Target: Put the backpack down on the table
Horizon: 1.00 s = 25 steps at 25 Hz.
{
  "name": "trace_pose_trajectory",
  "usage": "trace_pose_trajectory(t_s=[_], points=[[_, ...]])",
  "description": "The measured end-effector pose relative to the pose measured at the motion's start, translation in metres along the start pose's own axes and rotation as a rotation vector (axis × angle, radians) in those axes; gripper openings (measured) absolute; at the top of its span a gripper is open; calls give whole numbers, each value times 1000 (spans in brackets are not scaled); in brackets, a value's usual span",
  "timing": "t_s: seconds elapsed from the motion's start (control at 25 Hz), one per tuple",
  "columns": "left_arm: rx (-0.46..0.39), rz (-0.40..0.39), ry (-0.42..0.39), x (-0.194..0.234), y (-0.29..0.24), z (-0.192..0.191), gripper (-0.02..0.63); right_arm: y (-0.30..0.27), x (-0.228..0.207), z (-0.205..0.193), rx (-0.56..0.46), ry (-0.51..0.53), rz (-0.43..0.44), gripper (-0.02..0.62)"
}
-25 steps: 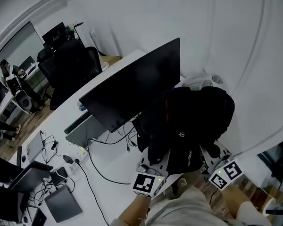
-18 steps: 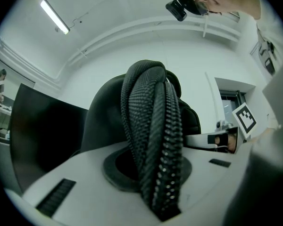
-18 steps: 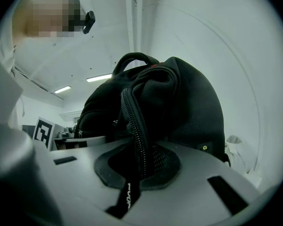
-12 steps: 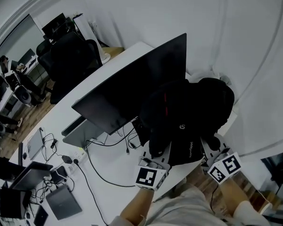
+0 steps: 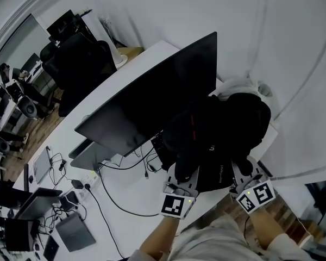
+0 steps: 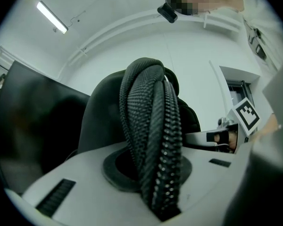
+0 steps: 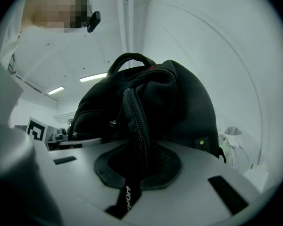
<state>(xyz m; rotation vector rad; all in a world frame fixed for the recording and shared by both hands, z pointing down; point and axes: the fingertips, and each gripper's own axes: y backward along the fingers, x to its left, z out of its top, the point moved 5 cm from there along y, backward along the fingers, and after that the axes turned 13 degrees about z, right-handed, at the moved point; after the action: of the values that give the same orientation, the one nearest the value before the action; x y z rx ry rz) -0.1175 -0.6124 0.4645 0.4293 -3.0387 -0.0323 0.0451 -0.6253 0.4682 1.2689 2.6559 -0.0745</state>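
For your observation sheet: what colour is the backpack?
The backpack is black with red trim; best seen in head view.

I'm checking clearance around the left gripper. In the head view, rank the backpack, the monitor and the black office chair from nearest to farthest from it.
1. The backpack: clamped in the left gripper, right ahead of it.
2. The monitor: on the table, up and left of the backpack.
3. The office chair: far upper left, past the table's end.

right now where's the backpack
In the head view the backpack is right of centre, over the near right end of the table beside the monitor, with the left gripper and right gripper each clamped on its near edge.
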Motion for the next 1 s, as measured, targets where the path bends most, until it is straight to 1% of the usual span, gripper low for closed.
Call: trace_pose_trajectory(t_s=[0.16,0.28,0.44,0.64,0.84,1.0], points=[[7,21,-13,7,-6,-15,41,-4,-3,-12,-7,11,-4,23],[-17,36,-32,5,-6,-24,52,-1,-4,-21,-19,45,-17,26],[-43,26,-56,6,4,-33,57,4,3,-30,-41,98,-17,35],[-52,22,-57,5,13,-35,60,9,10,-36,-71,130,-22,43],[-47,-17,-23,2,28,-35,75,19,19,-38,-67,128,-20,54],[-44,-47,-67,-1,43,-37,91,29,30,-41,-53,131,-10,78]])
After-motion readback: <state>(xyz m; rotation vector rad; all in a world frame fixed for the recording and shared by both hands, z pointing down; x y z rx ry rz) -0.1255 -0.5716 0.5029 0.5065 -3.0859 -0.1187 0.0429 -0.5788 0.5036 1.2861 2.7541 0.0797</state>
